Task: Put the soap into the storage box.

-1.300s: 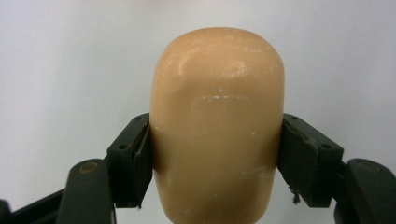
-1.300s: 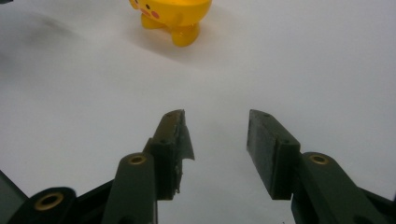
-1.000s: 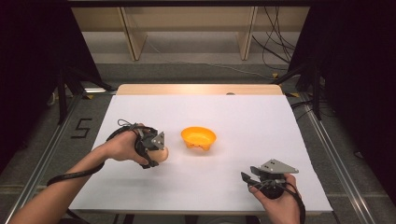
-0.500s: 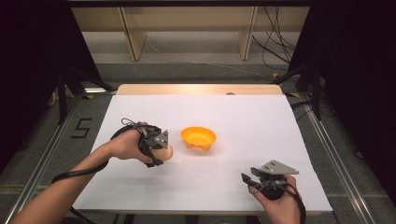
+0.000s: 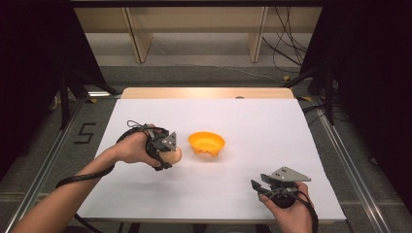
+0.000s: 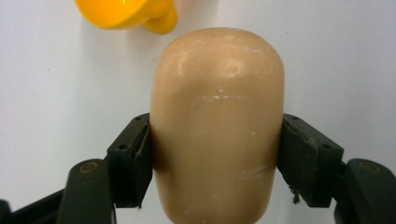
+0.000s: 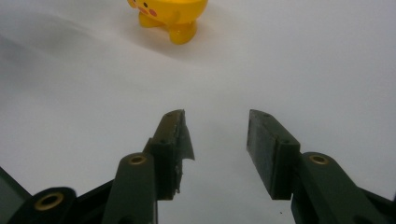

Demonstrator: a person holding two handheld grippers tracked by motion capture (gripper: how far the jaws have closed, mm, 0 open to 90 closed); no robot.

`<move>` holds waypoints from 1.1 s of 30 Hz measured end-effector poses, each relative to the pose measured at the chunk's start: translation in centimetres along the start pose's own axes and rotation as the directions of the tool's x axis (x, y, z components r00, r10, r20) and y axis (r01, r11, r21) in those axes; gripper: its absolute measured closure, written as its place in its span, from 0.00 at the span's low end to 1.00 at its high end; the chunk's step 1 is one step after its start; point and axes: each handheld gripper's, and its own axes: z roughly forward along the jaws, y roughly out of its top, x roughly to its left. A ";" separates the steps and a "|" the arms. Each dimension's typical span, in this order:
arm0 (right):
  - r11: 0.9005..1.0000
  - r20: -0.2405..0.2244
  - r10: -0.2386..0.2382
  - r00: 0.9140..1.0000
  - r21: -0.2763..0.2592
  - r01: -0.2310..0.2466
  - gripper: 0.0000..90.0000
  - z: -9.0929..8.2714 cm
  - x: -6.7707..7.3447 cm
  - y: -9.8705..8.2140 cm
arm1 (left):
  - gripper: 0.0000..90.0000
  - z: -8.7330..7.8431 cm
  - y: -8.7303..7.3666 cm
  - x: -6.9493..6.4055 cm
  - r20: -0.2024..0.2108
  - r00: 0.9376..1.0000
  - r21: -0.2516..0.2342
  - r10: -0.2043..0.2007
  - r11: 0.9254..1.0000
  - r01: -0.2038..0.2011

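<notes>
the left gripper (image 6: pixel 217 154) is clamping its fingers on a tan egg-shaped block (image 6: pixel 217 126) just left of the yellow bowl (image 5: pixel 206 142); the right gripper (image 7: pixel 217 149) is holding its fingers apart, nearer the desk (image 5: pixel 272 126) edge.

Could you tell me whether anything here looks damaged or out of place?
Yes: on the right tool, one pad is torn and ragged at its inner edge. The tan oval block shows only faint scuffs.

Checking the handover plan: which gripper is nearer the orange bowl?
Left. The left gripper, holding the tan bar, is just beside the orange bowl; the right gripper waits farther off.
</notes>
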 end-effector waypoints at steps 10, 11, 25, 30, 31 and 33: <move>1.000 0.000 0.000 1.000 0.000 0.000 0.63 0.0 0.0 0.0 | 0.36 0.1 0.2 0.3 -0.003 1.000 -0.015 0.001 1.000 -0.001; 1.000 0.000 0.000 1.000 0.000 0.000 0.63 0.0 0.0 0.0 | 0.36 0.1 0.2 0.3 -0.003 1.000 -0.015 0.001 1.000 -0.001; 1.000 -0.002 0.000 1.000 -0.007 0.000 0.63 0.0 0.0 0.0 | 0.36 0.2 1.0 0.7 -0.002 1.000 -0.032 0.007 0.999 -0.007; 1.000 0.000 0.024 1.000 0.006 -0.024 0.63 -0.1 0.3 0.0 | 0.36 0.4 1.1 0.9 0.003 1.000 -0.047 0.001 0.999 -0.001; 1.000 0.001 0.026 1.000 0.000 -0.026 0.63 0.0 0.3 0.0 | 0.36 0.4 1.1 0.9 0.003 1.000 -0.047 0.001 0.999 -0.001; 1.000 0.000 0.021 1.000 0.004 -0.021 0.63 -0.1 0.3 0.0 | 0.36 0.5 1.2 0.9 -0.002 1.000 -0.050 0.004 0.999 -0.004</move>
